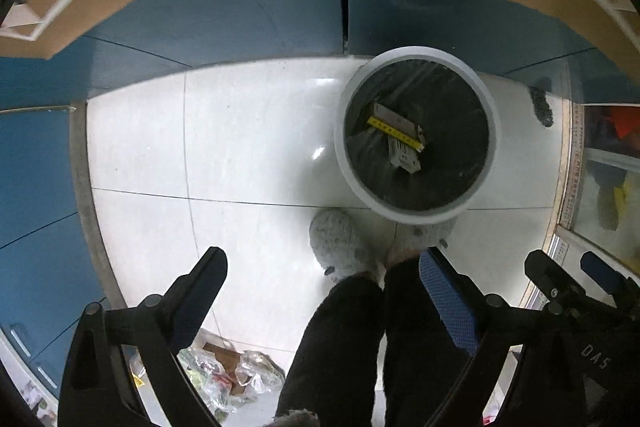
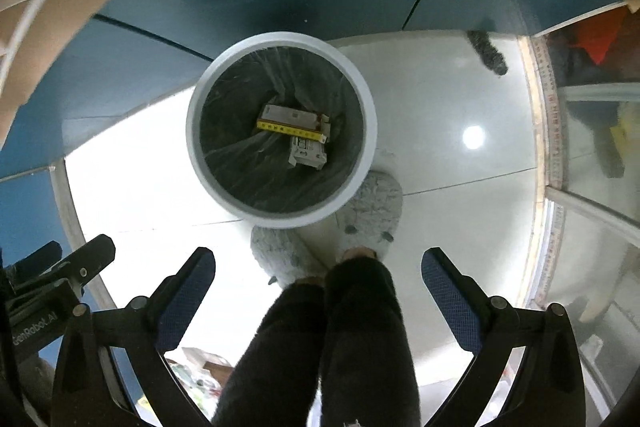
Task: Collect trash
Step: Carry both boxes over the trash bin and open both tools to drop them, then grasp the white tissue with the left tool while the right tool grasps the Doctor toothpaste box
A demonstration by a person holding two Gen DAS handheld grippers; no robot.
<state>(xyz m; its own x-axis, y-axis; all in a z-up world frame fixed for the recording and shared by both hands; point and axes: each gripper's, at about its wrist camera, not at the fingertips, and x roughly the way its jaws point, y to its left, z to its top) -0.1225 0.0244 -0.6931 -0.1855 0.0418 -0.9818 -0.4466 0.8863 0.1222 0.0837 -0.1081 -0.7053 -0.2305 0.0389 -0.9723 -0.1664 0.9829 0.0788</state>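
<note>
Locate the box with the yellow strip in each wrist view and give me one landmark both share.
Left wrist: the box with the yellow strip lies inside the white bin, right of centre.
Right wrist: the same box lies in the bin, left of centre, upper half.
Shared landmark: the grey fuzzy slippers just below the bin.

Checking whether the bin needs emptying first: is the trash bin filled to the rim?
No, the trash bin is nearly empty, with only a few flattened boxes lying at the bottom of its dark liner.

both views high, downward, sharing bin point(image 1: 416, 215) point(image 2: 280, 217)
</note>
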